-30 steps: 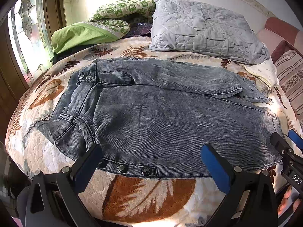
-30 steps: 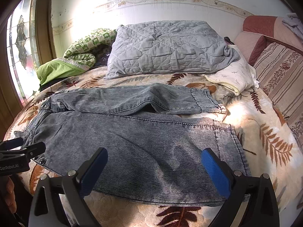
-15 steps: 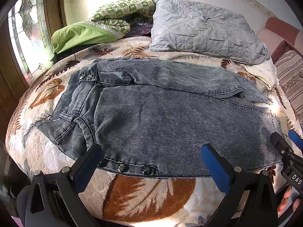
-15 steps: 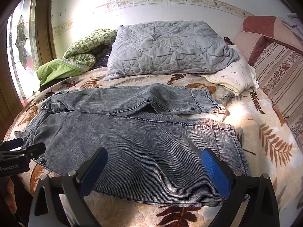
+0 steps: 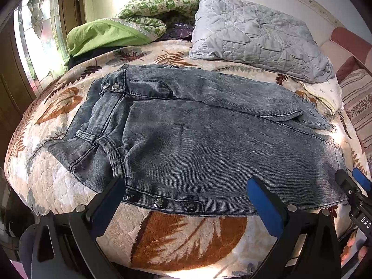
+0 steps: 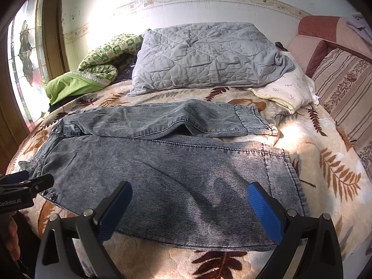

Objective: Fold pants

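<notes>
Grey-blue denim pants (image 5: pixel 209 139) lie flat on the bed, waistband to the left, legs to the right; they also show in the right wrist view (image 6: pixel 174 162). A row of snap buttons (image 5: pixel 160 202) runs along the near hem by the waist. My left gripper (image 5: pixel 186 193) is open and empty, just above the near edge by the snaps. My right gripper (image 6: pixel 189 197) is open and empty, over the near leg toward the cuff (image 6: pixel 286 174). Each gripper shows in the other's view: the right gripper at the right edge (image 5: pixel 353 186), the left gripper at the left edge (image 6: pixel 25 183).
The bed has a leaf-patterned quilt (image 5: pixel 186 239). A grey quilted pillow (image 6: pixel 204 58), a green blanket (image 5: pixel 109 34) and a white pillow (image 6: pixel 288 90) lie at the far side. Striped cushions (image 6: pixel 344 93) stand on the right, a window (image 5: pixel 34 41) on the left.
</notes>
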Action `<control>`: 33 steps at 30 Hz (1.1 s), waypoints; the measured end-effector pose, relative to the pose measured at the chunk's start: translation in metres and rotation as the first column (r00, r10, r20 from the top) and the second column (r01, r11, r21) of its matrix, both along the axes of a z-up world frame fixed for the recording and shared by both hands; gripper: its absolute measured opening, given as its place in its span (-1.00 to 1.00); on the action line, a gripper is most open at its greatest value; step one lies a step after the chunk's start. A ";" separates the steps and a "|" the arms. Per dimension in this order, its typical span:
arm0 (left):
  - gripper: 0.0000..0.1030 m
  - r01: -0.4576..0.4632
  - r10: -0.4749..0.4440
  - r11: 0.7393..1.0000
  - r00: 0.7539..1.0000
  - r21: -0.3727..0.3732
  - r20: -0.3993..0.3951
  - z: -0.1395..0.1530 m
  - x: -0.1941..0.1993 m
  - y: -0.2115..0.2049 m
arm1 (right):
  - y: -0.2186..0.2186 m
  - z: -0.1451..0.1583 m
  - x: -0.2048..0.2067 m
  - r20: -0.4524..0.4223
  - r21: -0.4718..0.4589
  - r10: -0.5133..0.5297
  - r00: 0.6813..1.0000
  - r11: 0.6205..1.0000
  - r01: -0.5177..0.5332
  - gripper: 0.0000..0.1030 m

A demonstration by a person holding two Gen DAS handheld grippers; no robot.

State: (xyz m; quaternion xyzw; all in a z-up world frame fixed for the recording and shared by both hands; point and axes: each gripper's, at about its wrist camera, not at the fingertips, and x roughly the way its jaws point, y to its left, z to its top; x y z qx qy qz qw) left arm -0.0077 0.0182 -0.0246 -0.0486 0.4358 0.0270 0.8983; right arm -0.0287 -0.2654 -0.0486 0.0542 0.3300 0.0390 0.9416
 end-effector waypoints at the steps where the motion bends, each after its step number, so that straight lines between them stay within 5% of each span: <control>1: 1.00 -0.033 0.033 0.999 0.999 -0.034 -0.017 -0.002 0.001 0.013 | -0.004 -0.001 -0.001 -0.015 0.026 0.002 1.000 1.000 -0.002 0.95; 7: 1.00 -0.290 0.269 0.935 0.955 -0.202 -0.125 -0.022 0.002 0.095 | -0.043 -0.021 -0.022 -0.180 0.348 0.030 0.983 0.937 0.035 0.95; 11: 1.00 -0.376 0.341 0.900 0.922 -0.221 -0.183 -0.036 0.008 0.116 | -0.080 -0.045 -0.029 -0.277 0.552 0.007 0.961 0.820 0.153 0.95; 13: 1.00 -0.405 0.367 0.884 0.911 -0.234 -0.191 -0.040 0.010 0.122 | -0.104 -0.057 -0.032 -0.326 0.635 -0.038 0.945 0.731 0.248 0.95; 16: 1.00 -0.441 0.397 0.863 0.894 -0.247 -0.209 -0.048 0.013 0.128 | -0.133 -0.071 -0.030 -0.373 0.687 -0.100 0.922 0.639 0.347 0.95; 21: 1.00 -0.428 0.392 0.889 0.895 -0.164 -0.212 -0.052 0.022 0.119 | -0.168 -0.085 -0.020 -0.386 0.757 -0.155 0.909 0.510 0.409 0.95; 24: 1.00 -0.422 0.391 0.895 0.898 -0.144 -0.200 -0.056 0.023 0.113 | -0.176 -0.087 -0.017 -0.379 0.770 -0.182 0.907 0.481 0.419 0.92; 29: 0.96 -0.421 0.384 0.891 0.898 -0.172 -0.213 -0.051 0.018 0.115 | -0.176 -0.083 -0.012 -0.392 0.722 -0.214 0.895 0.531 0.444 0.53; 30: 0.64 -0.428 0.393 0.885 0.898 -0.181 -0.199 -0.048 0.018 0.120 | -0.176 -0.084 -0.012 -0.399 0.713 -0.218 0.891 0.537 0.450 0.42; 31: 0.05 -0.423 0.391 0.883 0.903 -0.204 -0.178 -0.043 0.017 0.122 | -0.176 -0.084 -0.011 -0.401 0.707 -0.219 0.889 0.544 0.453 0.35; 33: -0.61 -0.436 0.407 0.872 0.898 -0.221 -0.166 -0.034 0.020 0.130 | -0.177 -0.082 -0.008 -0.410 0.689 -0.223 0.884 0.560 0.461 0.17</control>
